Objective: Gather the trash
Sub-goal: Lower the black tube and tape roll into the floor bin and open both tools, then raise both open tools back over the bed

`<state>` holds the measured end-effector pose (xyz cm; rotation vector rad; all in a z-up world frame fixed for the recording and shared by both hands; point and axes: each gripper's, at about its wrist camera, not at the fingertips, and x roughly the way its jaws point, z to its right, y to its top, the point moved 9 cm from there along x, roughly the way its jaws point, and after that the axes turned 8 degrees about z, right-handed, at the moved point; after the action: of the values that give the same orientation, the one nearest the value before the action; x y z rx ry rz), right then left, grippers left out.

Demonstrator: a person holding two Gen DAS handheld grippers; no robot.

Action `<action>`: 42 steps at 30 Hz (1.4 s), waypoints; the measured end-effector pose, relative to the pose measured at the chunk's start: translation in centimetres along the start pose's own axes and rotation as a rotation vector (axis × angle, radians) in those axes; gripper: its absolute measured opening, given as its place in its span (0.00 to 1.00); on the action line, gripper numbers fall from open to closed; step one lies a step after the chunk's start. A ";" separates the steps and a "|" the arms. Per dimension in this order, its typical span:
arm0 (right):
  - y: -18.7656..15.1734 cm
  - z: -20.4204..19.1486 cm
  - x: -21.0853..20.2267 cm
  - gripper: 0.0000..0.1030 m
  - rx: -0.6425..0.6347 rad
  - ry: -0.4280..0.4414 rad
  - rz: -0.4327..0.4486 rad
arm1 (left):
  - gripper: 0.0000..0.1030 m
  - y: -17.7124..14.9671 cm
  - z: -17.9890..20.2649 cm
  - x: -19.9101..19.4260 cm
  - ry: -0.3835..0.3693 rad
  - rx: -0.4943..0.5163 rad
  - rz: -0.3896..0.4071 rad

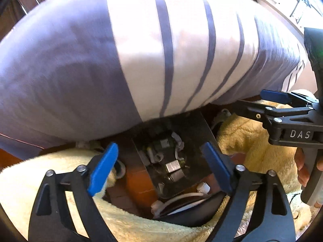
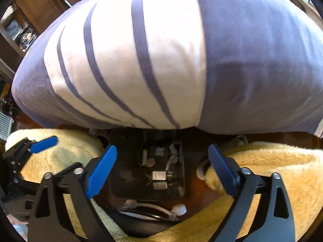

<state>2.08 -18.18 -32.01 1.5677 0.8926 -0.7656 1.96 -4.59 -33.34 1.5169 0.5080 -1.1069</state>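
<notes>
A dark tray (image 1: 193,129) lies on the floor between two yellow fleece-covered legs; it also shows in the right wrist view (image 2: 125,181). On it lie small bits of trash: silver foil wrappers (image 1: 173,166) (image 2: 159,175), crumpled white paper (image 1: 178,141) (image 2: 173,157) and a green-labelled packet (image 1: 163,143). My left gripper (image 1: 161,167) is open and empty, hovering above the tray. My right gripper (image 2: 162,169) is open and empty above the same tray; it also shows at the right edge of the left wrist view (image 1: 268,98).
A big purple and white striped cushion (image 1: 141,50) (image 2: 161,60) bulges over the far side of the tray. Yellow fleece (image 1: 40,181) (image 2: 272,171) flanks both sides. White cords (image 1: 181,197) (image 2: 153,207) lie just before the tray. Wooden cupboards (image 2: 40,4) stand behind.
</notes>
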 end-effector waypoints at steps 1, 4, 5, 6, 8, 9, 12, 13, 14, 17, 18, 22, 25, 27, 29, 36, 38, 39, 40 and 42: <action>0.5 0.0 -0.4 0.97 -0.011 -0.003 0.013 | 0.88 0.5 0.0 -0.4 0.007 0.000 0.013; 1.8 0.2 -1.8 0.97 -0.037 -0.022 0.055 | 0.90 1.8 -0.1 -1.8 0.012 -0.008 0.052; 2.6 0.2 -2.4 0.97 -0.045 -0.029 0.074 | 0.90 2.4 -0.2 -2.3 0.009 -0.010 0.068; 3.1 0.4 -2.7 0.97 -0.048 -0.033 0.087 | 0.91 2.7 -0.2 -2.6 0.009 -0.010 0.078; 4.6 0.6 -3.9 0.97 -0.050 -0.036 0.127 | 0.91 3.9 -0.4 -3.7 0.012 -0.010 0.115; 5.4 0.7 -4.7 0.97 -0.051 -0.037 0.150 | 0.91 4.4 -0.4 -3.9 0.014 -0.011 0.127; 8.3 0.7 -6.9 0.97 -0.056 -0.036 0.222 | 0.91 6.0 -0.9 -5.1 0.021 -0.016 0.173; 9.0 0.7 -7.3 0.97 -0.059 -0.038 0.238 | 0.91 6.7 -1.1 -5.6 0.026 -0.016 0.189; 9.9 0.8 -7.8 0.97 -0.062 -0.042 0.259 | 0.91 7.6 -1.4 -6.0 0.035 -0.014 0.207; 12.0 0.9 -8.5 0.97 -0.061 -0.052 0.299 | 0.91 9.8 -2.2 -7.0 0.060 -0.011 0.247; 13.1 1.0 -8.6 0.97 -0.060 -0.048 0.313 | 0.91 10.7 -2.5 -7.4 0.065 -0.009 0.258; 15.3 1.6 -7.4 0.97 -0.049 -0.041 0.314 | 0.91 13.2 -3.8 -7.5 0.091 -0.015 0.285; 17.2 2.6 -5.8 0.97 -0.045 -0.051 0.299 | 0.91 15.4 -4.5 -6.9 0.097 -0.022 0.287; 18.7 3.1 -4.7 0.97 -0.041 -0.059 0.295 | 0.91 17.1 -5.1 -6.1 0.103 -0.023 0.284; 20.5 3.6 -3.3 0.97 -0.032 -0.065 0.285 | 0.91 18.4 -5.5 -5.3 0.110 -0.022 0.284; 25.6 4.5 0.9 0.97 -0.053 -0.105 0.269 | 0.90 24.3 -6.2 -1.5 0.090 -0.039 0.279; 27.4 5.0 1.9 0.96 -0.048 -0.117 0.279 | 0.90 25.9 -6.5 -0.6 0.083 -0.051 0.280; 28.7 5.3 2.5 0.96 -0.041 -0.116 0.290 | 0.90 26.9 -6.7 -0.1 0.081 -0.058 0.282; 29.4 5.5 2.9 0.96 -0.041 -0.117 0.292 | 0.90 27.9 -6.9 0.5 0.081 -0.065 0.283; 31.1 6.1 4.1 0.96 -0.041 -0.129 0.290 | 0.87 29.3 -7.3 1.5 0.091 -0.076 0.281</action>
<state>30.97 -26.48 -21.09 1.5503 0.5675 -0.6287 29.02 -6.15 -19.84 1.5241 0.3800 -0.7959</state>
